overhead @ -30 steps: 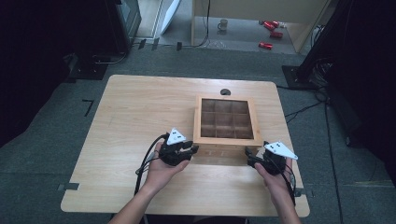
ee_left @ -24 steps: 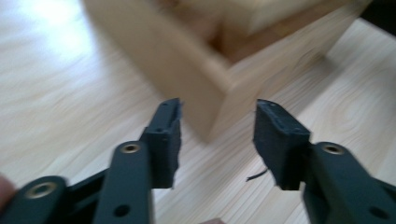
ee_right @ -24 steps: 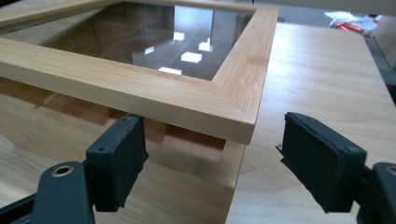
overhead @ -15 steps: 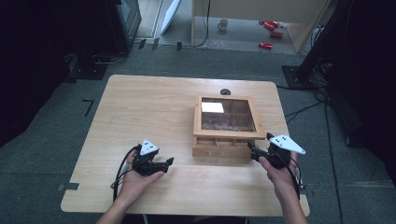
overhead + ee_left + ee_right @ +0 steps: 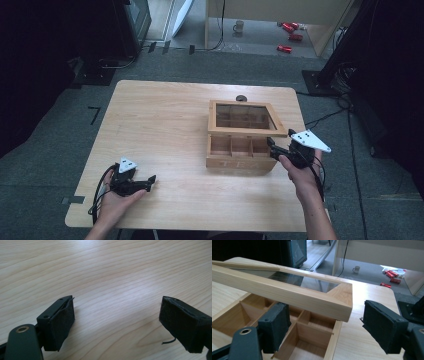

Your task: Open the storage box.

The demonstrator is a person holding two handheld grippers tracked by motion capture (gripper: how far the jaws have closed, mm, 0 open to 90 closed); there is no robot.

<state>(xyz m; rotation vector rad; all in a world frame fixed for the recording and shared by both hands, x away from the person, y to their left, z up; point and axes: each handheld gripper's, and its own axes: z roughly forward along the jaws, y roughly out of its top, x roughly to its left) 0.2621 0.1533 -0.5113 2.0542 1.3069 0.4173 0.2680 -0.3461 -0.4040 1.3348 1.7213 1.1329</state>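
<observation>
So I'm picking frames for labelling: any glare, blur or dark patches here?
High view: surroundings near black, table evenly lit, box lid glass reflects a little. Left gripper view: soft sheen on the wood, near jaws slightly soft. Right gripper view: the lid's glass mirrors the room, and the floor behind is overexposed.

Wooden box (image 5: 240, 150), lid (image 5: 246, 118) seemingly half-raised, right gripper (image 5: 273, 147) beside

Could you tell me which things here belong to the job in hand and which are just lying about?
In the job: wooden box, its glass lid, right gripper.
Lying about: mug, red cans on the floor, left gripper open over bare table.
</observation>
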